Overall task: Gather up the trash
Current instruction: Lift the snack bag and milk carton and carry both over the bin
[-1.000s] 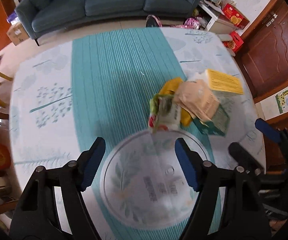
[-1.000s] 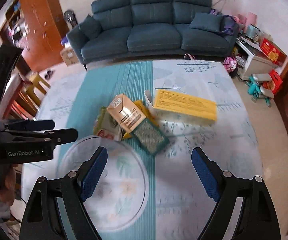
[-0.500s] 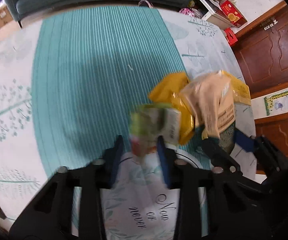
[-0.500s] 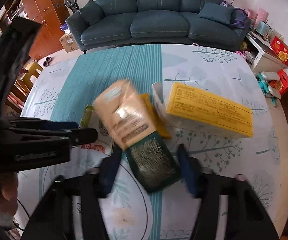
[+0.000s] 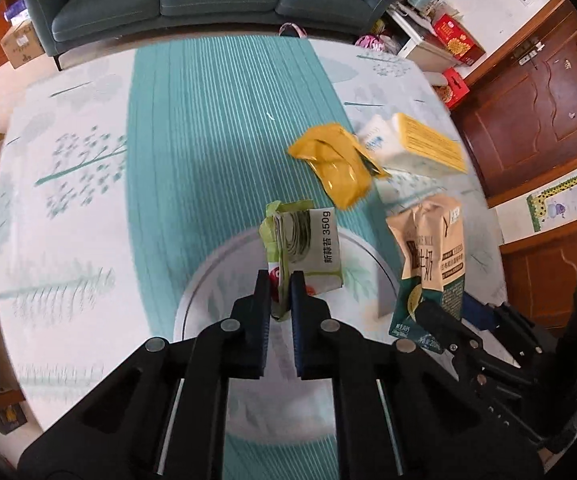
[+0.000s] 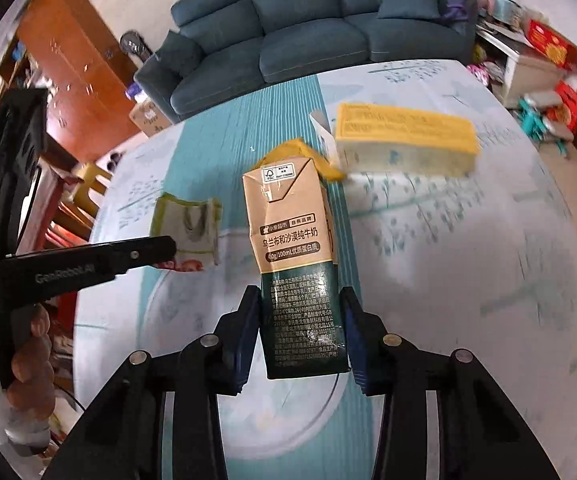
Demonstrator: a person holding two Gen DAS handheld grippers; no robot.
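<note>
Your left hand-held gripper is closing, pads pinching the green wrapper by its lower corner over the round mat, while your right hand-held gripper is closing on the milk carton; squeeze the carton gently and lift both straight up. Only the left view shows the yellow wrapper at 1 o'clock on the table; only the right shows your hand at 9 o'clock
</note>
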